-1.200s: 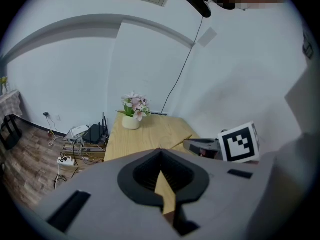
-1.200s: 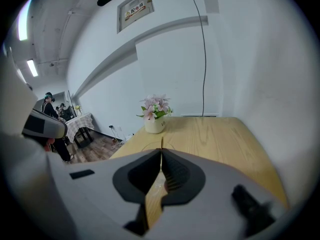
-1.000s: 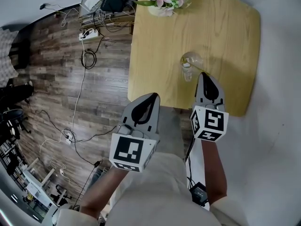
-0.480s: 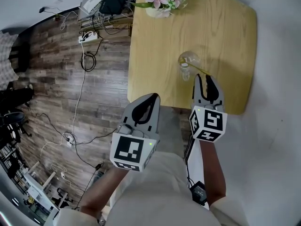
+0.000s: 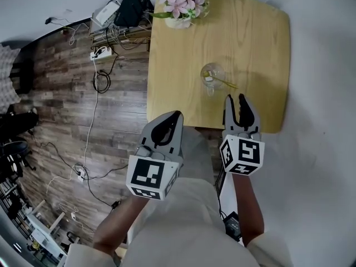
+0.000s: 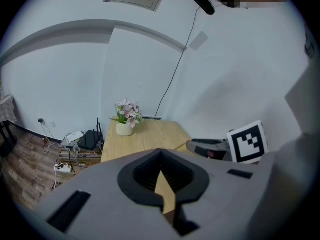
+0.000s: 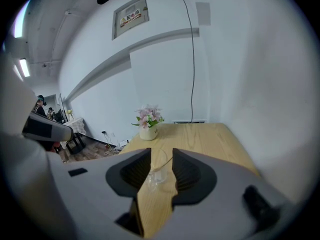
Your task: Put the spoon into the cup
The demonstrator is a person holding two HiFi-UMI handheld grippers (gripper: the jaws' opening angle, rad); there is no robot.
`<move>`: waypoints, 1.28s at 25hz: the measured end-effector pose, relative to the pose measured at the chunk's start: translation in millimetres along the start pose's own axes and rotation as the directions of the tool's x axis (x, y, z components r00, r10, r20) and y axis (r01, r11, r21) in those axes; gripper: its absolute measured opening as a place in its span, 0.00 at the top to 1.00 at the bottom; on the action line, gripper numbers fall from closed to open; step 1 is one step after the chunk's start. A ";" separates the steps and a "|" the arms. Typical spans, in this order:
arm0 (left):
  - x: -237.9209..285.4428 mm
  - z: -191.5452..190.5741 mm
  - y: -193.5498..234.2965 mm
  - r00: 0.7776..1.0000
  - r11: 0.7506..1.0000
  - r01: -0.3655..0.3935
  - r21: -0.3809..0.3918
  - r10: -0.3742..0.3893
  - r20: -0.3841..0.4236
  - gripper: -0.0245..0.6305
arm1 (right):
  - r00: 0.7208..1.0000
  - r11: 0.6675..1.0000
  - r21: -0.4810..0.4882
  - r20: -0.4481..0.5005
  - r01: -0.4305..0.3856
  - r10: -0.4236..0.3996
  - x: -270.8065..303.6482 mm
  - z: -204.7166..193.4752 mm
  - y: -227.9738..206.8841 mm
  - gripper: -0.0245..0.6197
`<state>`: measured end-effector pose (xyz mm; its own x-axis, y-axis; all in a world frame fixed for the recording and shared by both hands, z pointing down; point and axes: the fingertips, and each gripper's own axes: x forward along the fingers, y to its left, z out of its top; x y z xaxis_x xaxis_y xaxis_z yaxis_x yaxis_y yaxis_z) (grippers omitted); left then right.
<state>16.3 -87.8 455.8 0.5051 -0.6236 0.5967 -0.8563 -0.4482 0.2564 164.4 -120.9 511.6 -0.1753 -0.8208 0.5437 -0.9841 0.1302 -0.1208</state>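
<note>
A clear glass cup stands mid-table with the thin gold spoon inside it, its handle leaning out toward the right. My right gripper hovers just short of the cup. Its jaws are opening and nothing is between them. In the right gripper view the cup and the spoon handle show through the gap of the right gripper. My left gripper hangs off the table's near edge, shut and empty. In the left gripper view the left gripper has its tips together.
The wooden table carries a white pot of pink flowers at its far left corner. Cables, a power strip and boxes lie on the wood floor to the left. A white wall lies past the table.
The right gripper's jaws have gone from shut to wide apart, letting go of the spoon handle, and the gripper has drawn back from the cup. The left gripper has kept still.
</note>
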 end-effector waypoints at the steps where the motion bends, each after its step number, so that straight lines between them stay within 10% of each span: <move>1: -1.1 1.6 -0.4 1.000 1.000 -0.001 0.003 0.001 0.005 0.95 | 1.000 1.000 0.000 0.009 -0.001 0.001 -3.5 1.7 0.9 0.76; 32: -87.4 65.7 -11.5 0.970 0.999 -0.045 -0.023 0.049 0.236 0.95 | 0.982 0.989 -0.104 0.142 -0.109 0.124 -118.3 81.1 47.7 0.89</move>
<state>-11.0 -70.2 350.8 0.4736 -0.7785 0.4118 -0.8804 -0.4050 0.2468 140.5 -62.7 374.2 -0.2899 -0.8690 0.4010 -0.9566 0.2765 -0.0922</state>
